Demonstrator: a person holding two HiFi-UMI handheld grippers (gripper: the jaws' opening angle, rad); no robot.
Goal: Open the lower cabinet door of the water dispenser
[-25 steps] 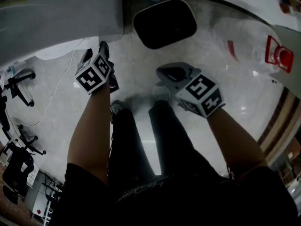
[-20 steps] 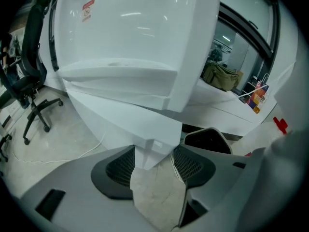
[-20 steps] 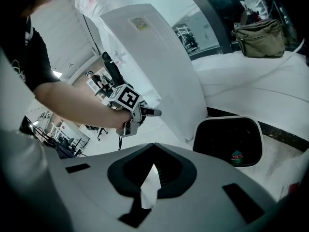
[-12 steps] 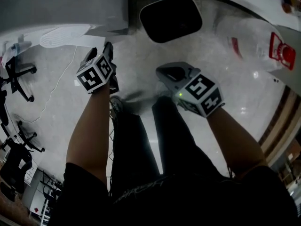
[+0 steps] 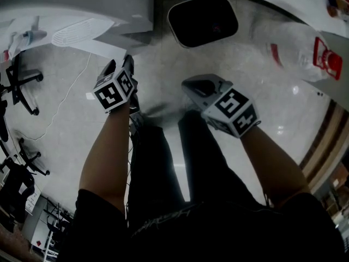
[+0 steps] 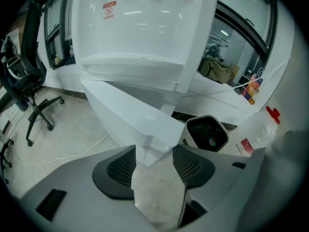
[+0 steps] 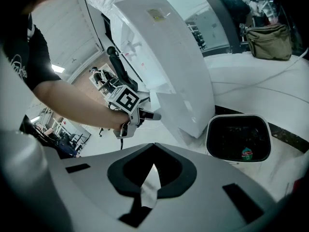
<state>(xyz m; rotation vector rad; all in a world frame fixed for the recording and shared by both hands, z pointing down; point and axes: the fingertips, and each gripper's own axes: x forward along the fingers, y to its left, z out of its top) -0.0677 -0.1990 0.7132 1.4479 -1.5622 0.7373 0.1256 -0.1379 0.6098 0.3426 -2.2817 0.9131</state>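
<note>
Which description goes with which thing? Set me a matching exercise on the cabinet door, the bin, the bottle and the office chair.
Things:
1. cabinet door
2. bin
3. bottle
4. office chair

Descriptions:
a. clear, with a red label
b. black, on a wheeled base
c. swung out from the water dispenser
d. white rim, dark inside

Pairs: 1-c, 2-d, 3-a, 4-b

The water dispenser [image 6: 140, 28] was a tall white unit with a small red sticker [image 6: 109, 9] high on its front, standing upright on the pale floor [image 6: 63, 134]. Its lower cabinet door [image 6: 130, 112], a plain white panel beneath the front ledge, stood swung out from the body, partly open, its free corner pointing away from the unit.
</note>
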